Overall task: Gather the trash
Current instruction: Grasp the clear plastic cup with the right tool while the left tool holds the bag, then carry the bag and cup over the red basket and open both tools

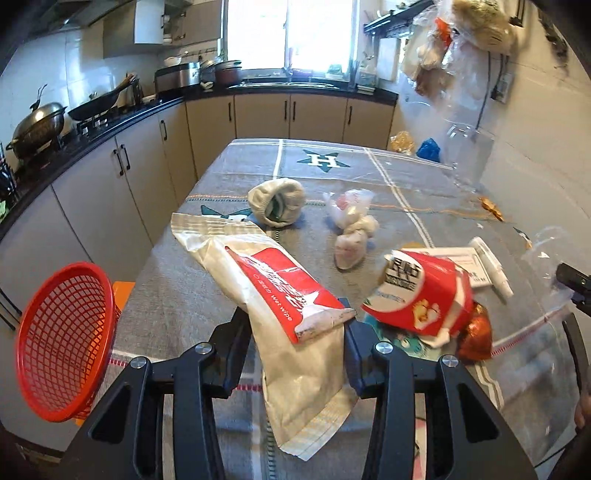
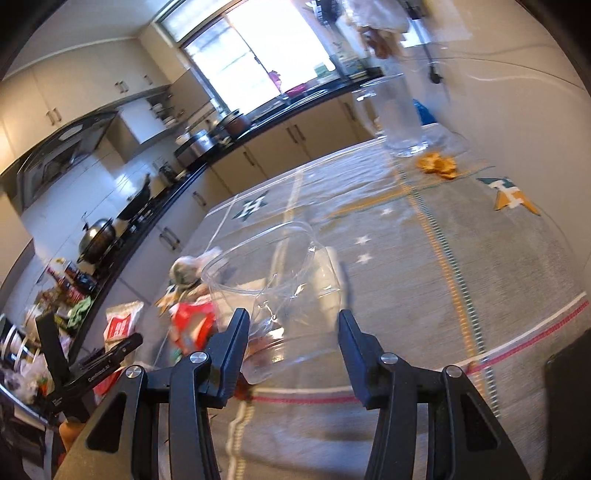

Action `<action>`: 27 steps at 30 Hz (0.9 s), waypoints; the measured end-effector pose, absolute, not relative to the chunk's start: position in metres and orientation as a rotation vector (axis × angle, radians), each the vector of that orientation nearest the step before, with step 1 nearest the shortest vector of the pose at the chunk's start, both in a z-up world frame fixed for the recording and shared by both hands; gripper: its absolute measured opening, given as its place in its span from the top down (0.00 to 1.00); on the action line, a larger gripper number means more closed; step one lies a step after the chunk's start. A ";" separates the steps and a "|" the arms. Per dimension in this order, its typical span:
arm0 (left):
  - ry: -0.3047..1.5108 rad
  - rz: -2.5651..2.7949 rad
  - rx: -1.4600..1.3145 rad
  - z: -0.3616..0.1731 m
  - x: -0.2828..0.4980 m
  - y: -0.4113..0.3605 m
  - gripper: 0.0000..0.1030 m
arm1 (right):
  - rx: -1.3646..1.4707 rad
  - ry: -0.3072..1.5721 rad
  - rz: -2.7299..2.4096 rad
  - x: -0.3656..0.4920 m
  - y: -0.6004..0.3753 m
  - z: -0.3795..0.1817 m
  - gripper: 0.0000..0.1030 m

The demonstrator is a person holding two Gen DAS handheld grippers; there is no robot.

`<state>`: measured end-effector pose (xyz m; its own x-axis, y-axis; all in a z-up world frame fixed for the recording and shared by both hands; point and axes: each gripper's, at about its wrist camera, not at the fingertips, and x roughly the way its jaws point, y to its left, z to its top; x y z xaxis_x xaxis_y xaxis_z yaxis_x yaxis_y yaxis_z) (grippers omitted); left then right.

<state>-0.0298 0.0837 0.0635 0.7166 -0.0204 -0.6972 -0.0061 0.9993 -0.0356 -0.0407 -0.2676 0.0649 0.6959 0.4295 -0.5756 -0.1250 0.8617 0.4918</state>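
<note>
Kitchen table (image 1: 192,295): left gripper (image 1: 295,314) clamps a wet-wipe packet (image 1: 280,295); right gripper (image 2: 291,321) grips a clear plastic cup (image 2: 280,280).

A home kitchen. A black counter (image 1: 110,114) runs along beige cupboards (image 1: 258,114), with a wok (image 1: 98,105) and a lidded pot (image 1: 37,125) on the stove, and a rice cooker (image 1: 177,75) beside a sink under a bright window (image 1: 288,33). White wall tiles, an extractor hood (image 2: 62,147) and a cloth-covered table (image 1: 332,173) fill the room.
</note>
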 end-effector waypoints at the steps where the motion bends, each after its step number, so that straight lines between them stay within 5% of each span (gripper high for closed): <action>1: 0.770 -0.010 -0.033 0.063 -0.032 0.083 0.58 | 0.434 0.747 0.331 -0.042 -0.261 0.065 0.49; 27: 0.741 0.020 -0.038 0.063 -0.061 0.104 0.58 | 0.278 0.821 0.532 -0.033 -0.145 0.066 0.49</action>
<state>-0.0615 0.1044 0.0626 0.7380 0.0047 -0.6748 -0.0315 0.9991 -0.0274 -0.0335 -0.1453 0.0660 0.5613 0.5493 -0.6190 -0.3396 0.8350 0.4330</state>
